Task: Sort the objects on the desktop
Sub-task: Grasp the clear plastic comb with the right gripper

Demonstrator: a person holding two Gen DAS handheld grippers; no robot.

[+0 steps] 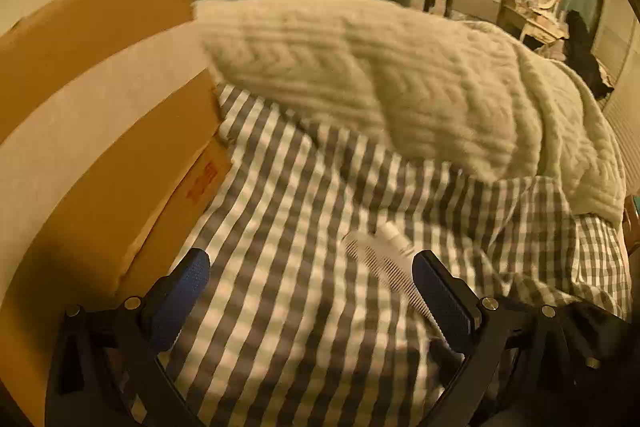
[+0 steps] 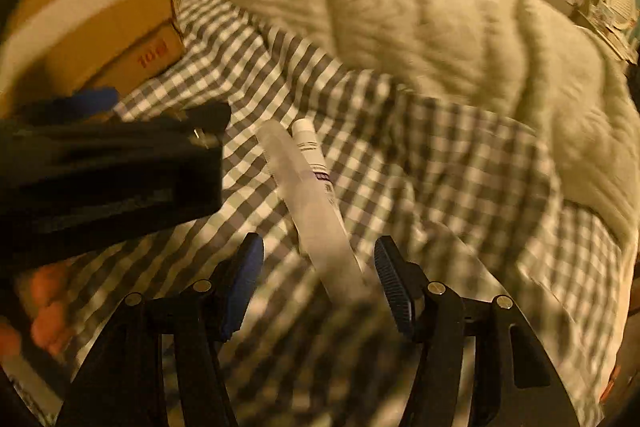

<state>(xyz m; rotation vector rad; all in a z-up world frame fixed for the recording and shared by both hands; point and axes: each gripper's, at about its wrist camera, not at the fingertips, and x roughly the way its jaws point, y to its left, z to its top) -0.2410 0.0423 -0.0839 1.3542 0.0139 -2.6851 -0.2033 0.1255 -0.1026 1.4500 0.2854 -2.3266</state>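
- Comb first: the white plastic fine-toothed comb (image 2: pixel 320 223) lies on the grey-and-white checked bedcover (image 2: pixel 440 155), its long axis running up-left and away between the fingers of the right hand-held gripper (image 2: pixel 318 287), jaws apart around it, not clamped.
- Touching its far side lies a small white labelled tube (image 2: pixel 314 155).
- Left hand-held gripper (image 1: pixel 310 291) is open and empty, comb (image 1: pixel 384 263) beside its right finger.
- Room: brown cardboard box (image 1: pixel 100 131) crowds the left, cream knitted blanket (image 1: pixel 380 75) lies beyond; the right looks freer.

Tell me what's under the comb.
The comb lies on the checked cloth, partly over a white tube beside it. The tube's lower end is hidden under the comb. Both grippers hang open.
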